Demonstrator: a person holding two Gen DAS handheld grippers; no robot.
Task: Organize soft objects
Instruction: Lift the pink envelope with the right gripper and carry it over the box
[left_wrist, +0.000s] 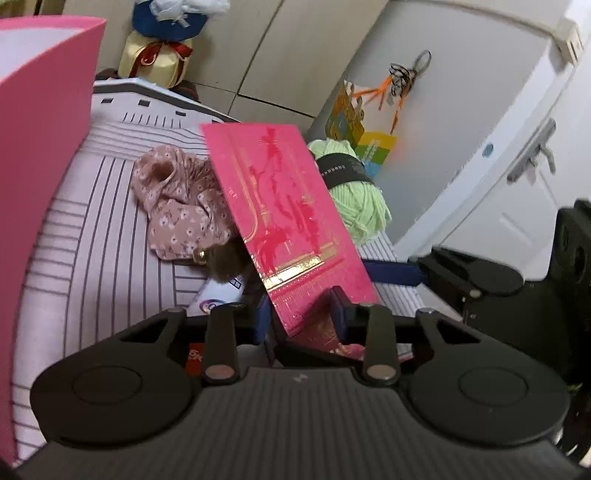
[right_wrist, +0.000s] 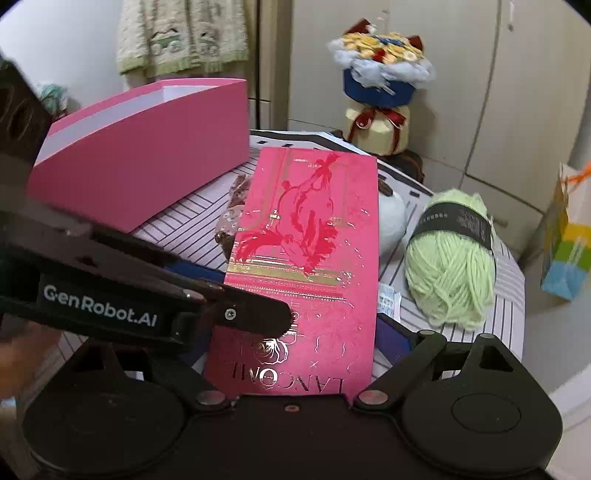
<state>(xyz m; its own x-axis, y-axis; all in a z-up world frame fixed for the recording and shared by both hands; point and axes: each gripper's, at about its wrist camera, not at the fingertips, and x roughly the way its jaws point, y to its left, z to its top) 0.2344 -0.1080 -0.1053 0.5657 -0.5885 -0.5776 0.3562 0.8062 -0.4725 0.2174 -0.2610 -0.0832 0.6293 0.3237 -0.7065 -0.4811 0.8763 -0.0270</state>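
The left gripper (left_wrist: 301, 317), at the bottom centre of its own view, has its blue pads closed on the lower edge of a flat pink packet (left_wrist: 284, 221) printed with gold and red, which stands tilted up through the middle of the frame. In the right wrist view the right gripper (right_wrist: 295, 343) has its jaws spread wide to either side of the same packet's near end, and whether the pads touch it cannot be told. Left of the packet in the left view lies a crumpled floral cloth (left_wrist: 177, 206); right of it sits a ball of pale green yarn (left_wrist: 354, 199). All rest on a striped table (left_wrist: 92, 221). A pink box (right_wrist: 147, 147) stands at the upper left of the right view.
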